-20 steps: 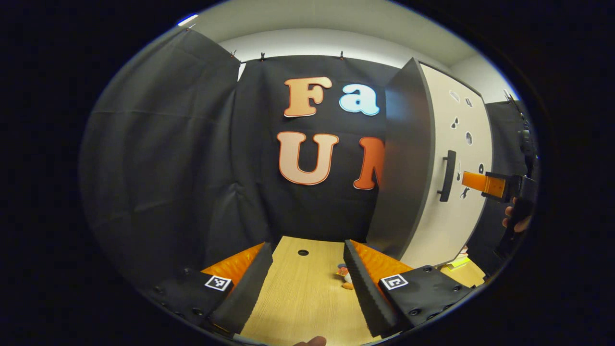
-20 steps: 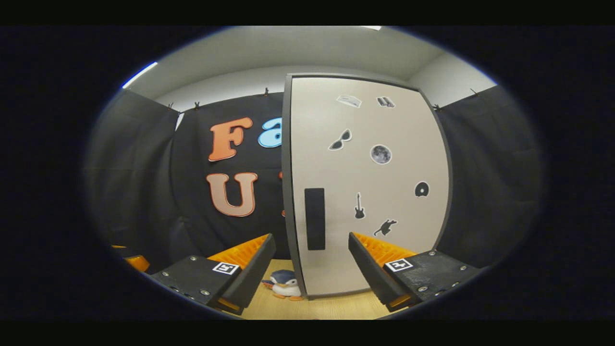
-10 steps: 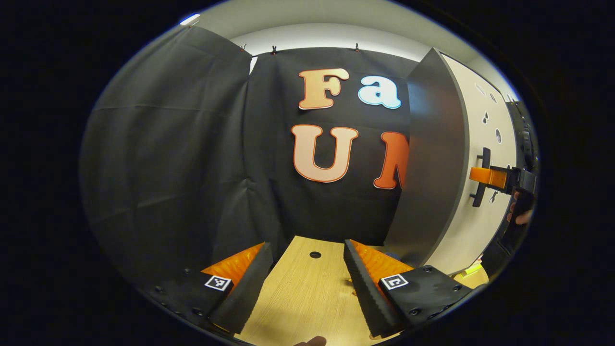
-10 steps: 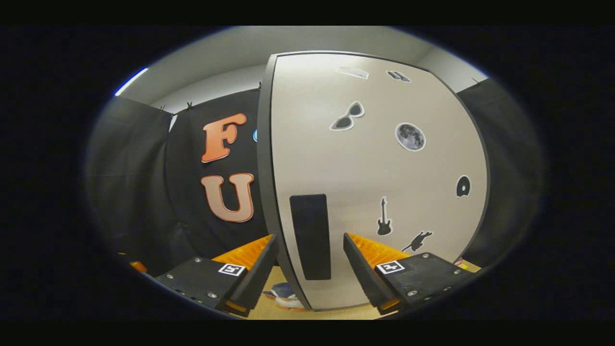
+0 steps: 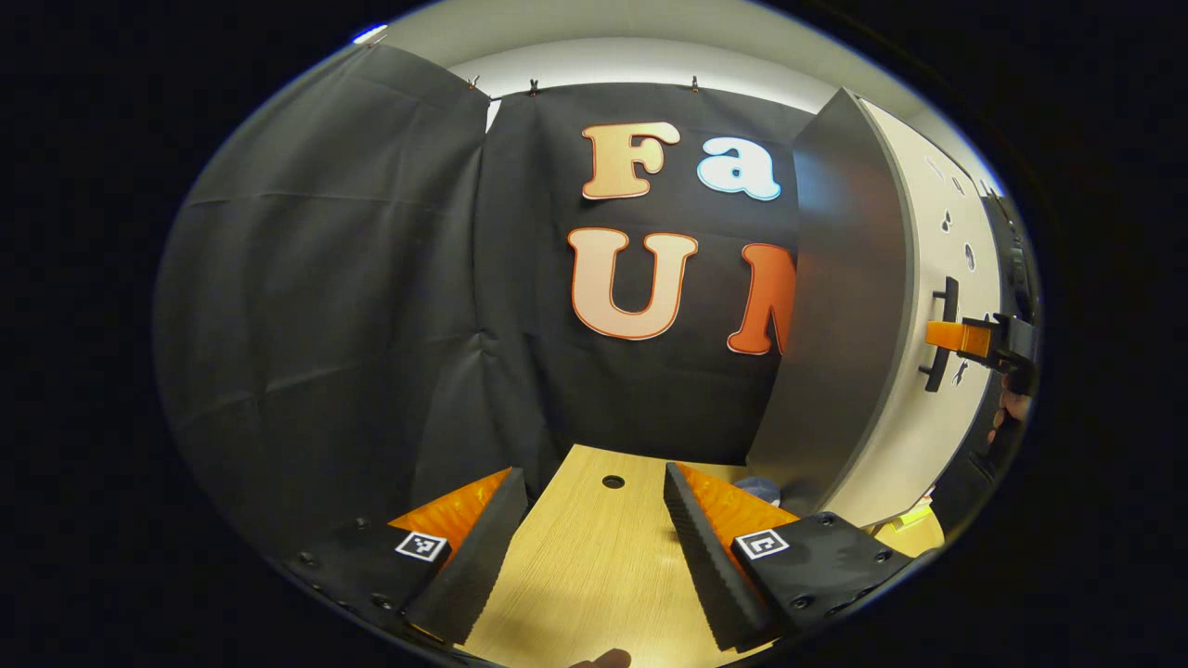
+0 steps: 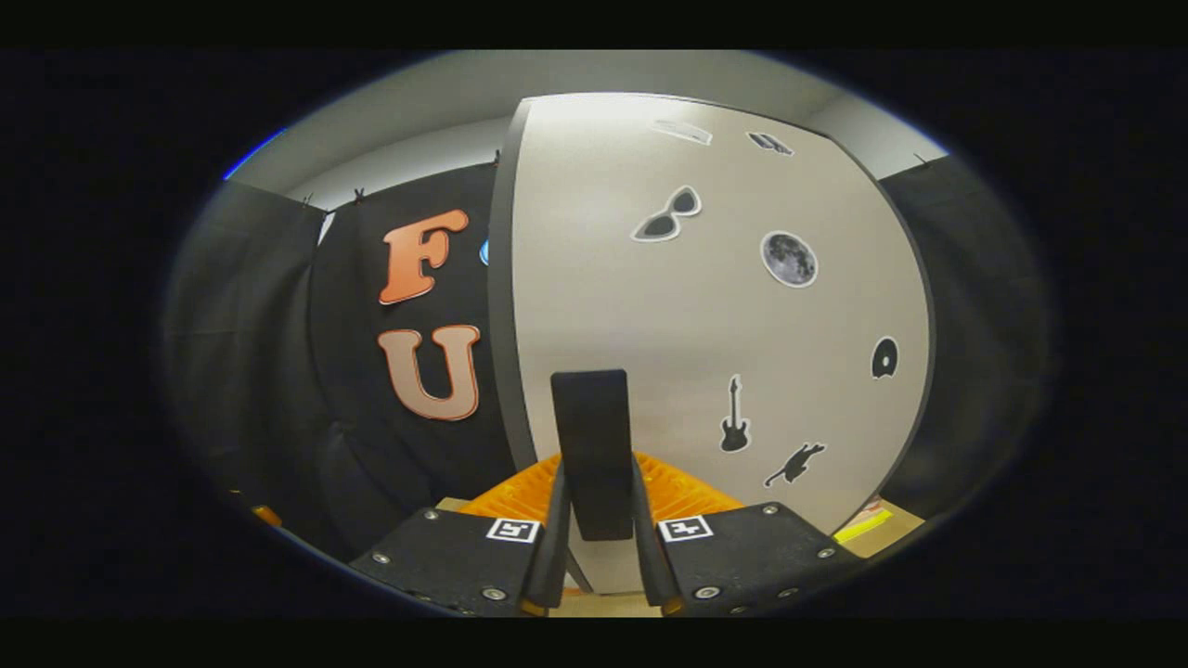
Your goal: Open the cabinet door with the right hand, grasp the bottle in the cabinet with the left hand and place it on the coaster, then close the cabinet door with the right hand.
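The cabinet's beige door (image 6: 705, 353), dotted with small stickers, stands closed in front of me in the right gripper view. Its black vertical handle (image 6: 590, 417) sits between my right gripper's fingers, and my right gripper (image 6: 595, 482) is shut on it. In the left gripper view the cabinet (image 5: 849, 306) rises at the right with its grey side towards me. There the right gripper (image 5: 956, 337) meets the handle (image 5: 941, 325), with a hand (image 5: 1010, 408) behind it. My left gripper (image 5: 592, 496) hangs open over the wooden table (image 5: 594, 566), left of the cabinet, holding nothing.
A round cable hole (image 5: 613, 481) lies in the table just past my left fingers. A small blue toy (image 5: 763, 488) peeks out at the cabinet's foot. A flat yellow thing (image 5: 914, 515) lies on the table before the door. Black cloth walls close off the left and back.
My right gripper has moved up to the door and its fingers have shut on the black handle. My left gripper has shifted slightly, staying open.
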`<state>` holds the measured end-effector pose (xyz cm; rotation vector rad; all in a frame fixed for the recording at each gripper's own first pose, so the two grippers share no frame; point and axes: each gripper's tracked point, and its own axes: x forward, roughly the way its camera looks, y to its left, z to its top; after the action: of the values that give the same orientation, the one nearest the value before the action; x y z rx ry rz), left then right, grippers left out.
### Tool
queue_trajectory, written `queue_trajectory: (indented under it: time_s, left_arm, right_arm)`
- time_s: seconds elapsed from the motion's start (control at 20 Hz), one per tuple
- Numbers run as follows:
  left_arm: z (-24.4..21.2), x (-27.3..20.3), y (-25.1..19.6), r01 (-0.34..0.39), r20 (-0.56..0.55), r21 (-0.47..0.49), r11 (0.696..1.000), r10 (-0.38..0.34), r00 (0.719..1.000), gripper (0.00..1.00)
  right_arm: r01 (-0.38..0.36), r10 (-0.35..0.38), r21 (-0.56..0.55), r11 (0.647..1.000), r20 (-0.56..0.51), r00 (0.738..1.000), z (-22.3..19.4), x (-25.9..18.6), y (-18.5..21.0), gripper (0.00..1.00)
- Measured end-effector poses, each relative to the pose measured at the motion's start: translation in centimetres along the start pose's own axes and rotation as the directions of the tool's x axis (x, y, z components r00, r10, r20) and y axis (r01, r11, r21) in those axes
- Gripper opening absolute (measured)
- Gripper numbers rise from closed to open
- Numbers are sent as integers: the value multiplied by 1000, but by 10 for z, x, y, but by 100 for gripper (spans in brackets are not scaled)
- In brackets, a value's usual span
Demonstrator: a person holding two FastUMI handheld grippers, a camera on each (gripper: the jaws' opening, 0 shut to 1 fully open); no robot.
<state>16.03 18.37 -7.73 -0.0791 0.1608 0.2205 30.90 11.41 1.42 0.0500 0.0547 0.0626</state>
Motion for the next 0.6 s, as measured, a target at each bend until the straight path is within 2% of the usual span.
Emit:
queue_trajectory:
  time_s: [0.25, 0.3, 0.45, 0.5, 0.55, 0.6]
  left_arm:
    - [10, -7, 4, 14, 19, 26, 1000, -15, 1000, 97]
    - [11, -14, 5, 22, 19, 30, 999, -22, 1000, 97]
    - [2, -47, 8, 53, 23, 43, 998, -54, 998, 97]
    - [1, -54, 6, 64, 26, 47, 997, -65, 998, 97]
    - [0, -61, 4, 76, 30, 48, 996, -77, 997, 97]
    - [-1, -66, 2, 90, 30, 46, 995, -92, 995, 97]
  right_arm:
    - [20, -20, 17, 1000, -6, 1000, 3, -27, -2, 28]
    - [27, -27, 17, 999, -5, 1000, 5, -34, -3, 22]
    - [53, -53, 28, 998, -7, 999, -3, -81, -26, 24]
    - [66, -66, 26, 997, -7, 998, -3, -96, -34, 21]
    - [83, -83, 24, 996, -9, 997, -4, -107, -38, 27]
    - [104, -104, 24, 994, -11, 995, -3, -116, -43, 23]
